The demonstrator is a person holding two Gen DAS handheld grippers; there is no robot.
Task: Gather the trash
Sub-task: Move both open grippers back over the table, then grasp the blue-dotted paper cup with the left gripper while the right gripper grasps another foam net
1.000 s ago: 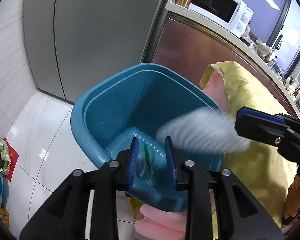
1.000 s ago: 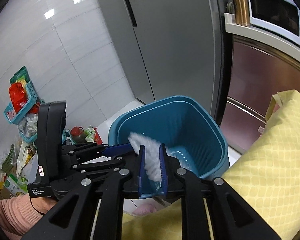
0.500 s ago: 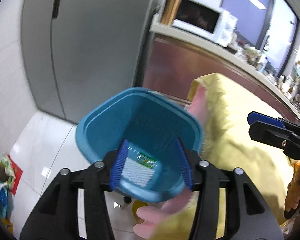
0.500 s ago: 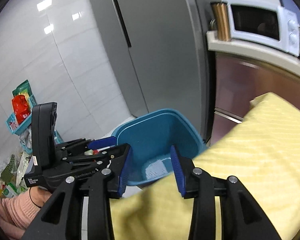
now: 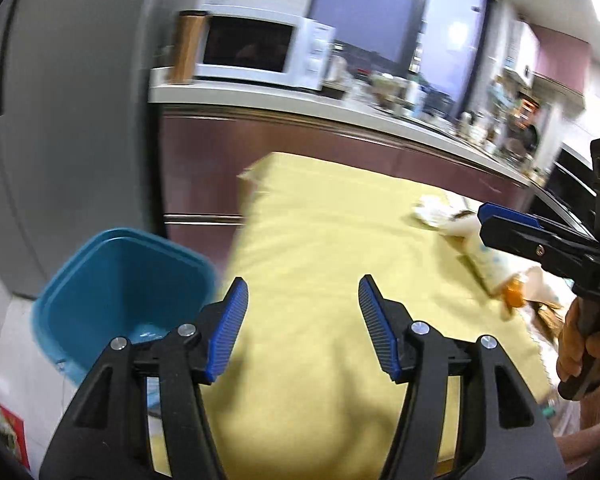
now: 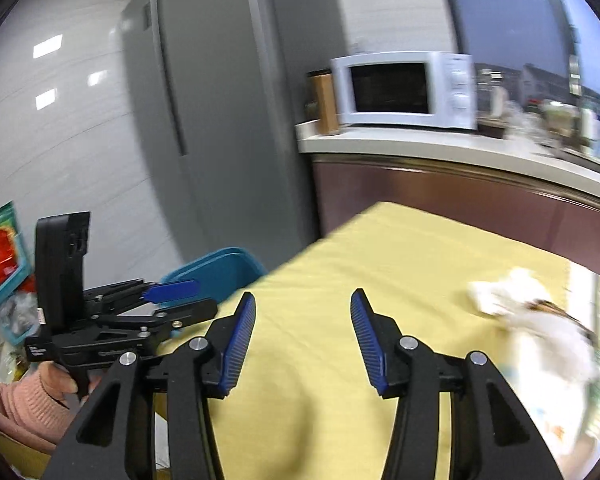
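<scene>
Your view has swung off the blue bin [image 5: 112,280] by the fridge [image 6: 220,120] and back over the yellow tablecloth [image 5: 320,260], so that drop looks finished: a moment ago the white wad sat in the bin. Your left gripper [image 5: 303,320] and right gripper [image 6: 303,330] are both empty, jaws spreading. The remaining trash [image 6: 540,320], crumpled paper and wrappers, lies on the cloth's right side.
</scene>
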